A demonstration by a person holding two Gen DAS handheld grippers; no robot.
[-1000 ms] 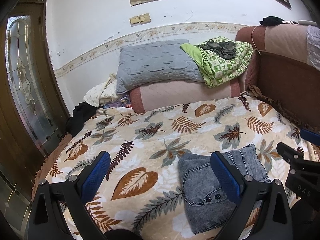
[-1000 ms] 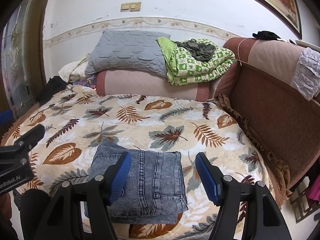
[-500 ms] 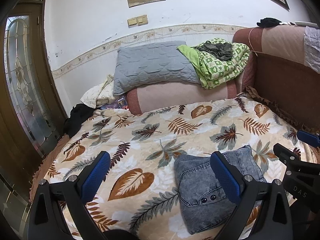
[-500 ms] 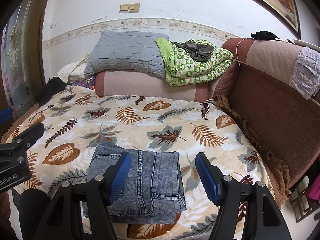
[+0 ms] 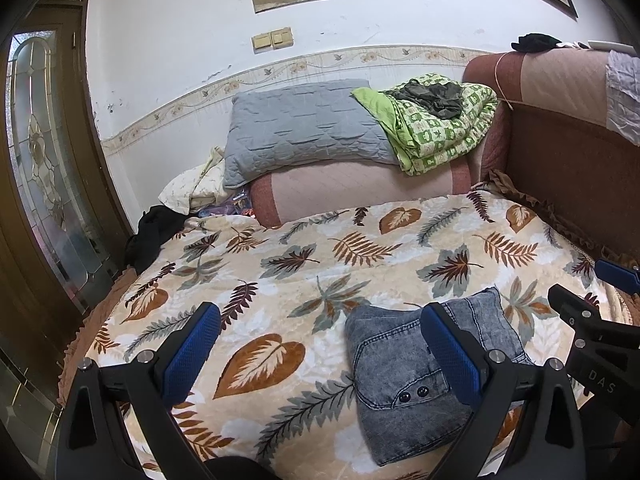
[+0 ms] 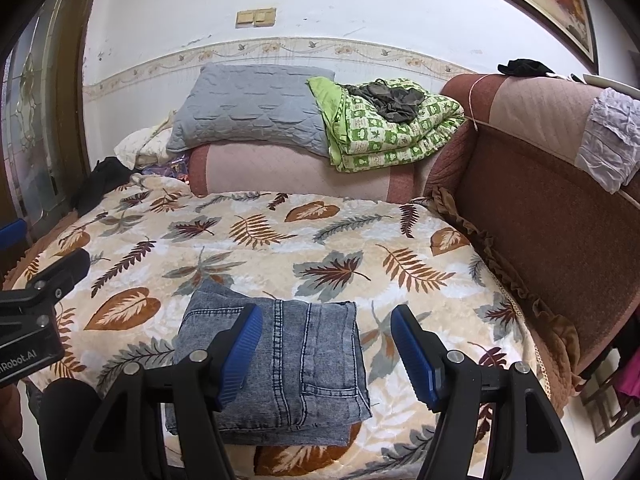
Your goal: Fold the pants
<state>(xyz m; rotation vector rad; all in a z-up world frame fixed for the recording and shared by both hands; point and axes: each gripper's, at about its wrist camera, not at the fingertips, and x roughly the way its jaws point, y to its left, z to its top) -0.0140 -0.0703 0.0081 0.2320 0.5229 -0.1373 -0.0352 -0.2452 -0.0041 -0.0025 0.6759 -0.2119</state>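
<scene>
Right wrist view pretty much tells the story: the pants [image 6: 276,368] are sitting on the bed as a compact rectangle, several denim layers stacked up, edges lined up fairly square. They lie on the leaf-print blanket [image 6: 280,252] toward the 6 o'clock edge of the bed, nearest the cameras, with the grey pillow [image 6: 252,108] and the green quilt [image 6: 384,132] well apart from them up at 12 o'clock.

Both sets of tongs are spread wide and holding nothing. The right tongs [image 6: 326,354] hover over the bundle with the left finger in front of the denim and the right finger out over bare blanket (I can't tell if anything is actually touching the fabric, looks like not). From the left wrist view, the left tongs [image 5: 320,348] hang mostly to the 9 o'clock side of the pants [image 5: 404,376], only the right finger overlapping them.

So my read is the folding itself is basically done. What might be left is cosmetic: the far-left corner of the stack pokes out a bit past the top layer, and the bottom layer sticks out slightly at the near edge, so a quick pat or nudge to square it up would finish it. Otherwise I'd call it complete.
</scene>
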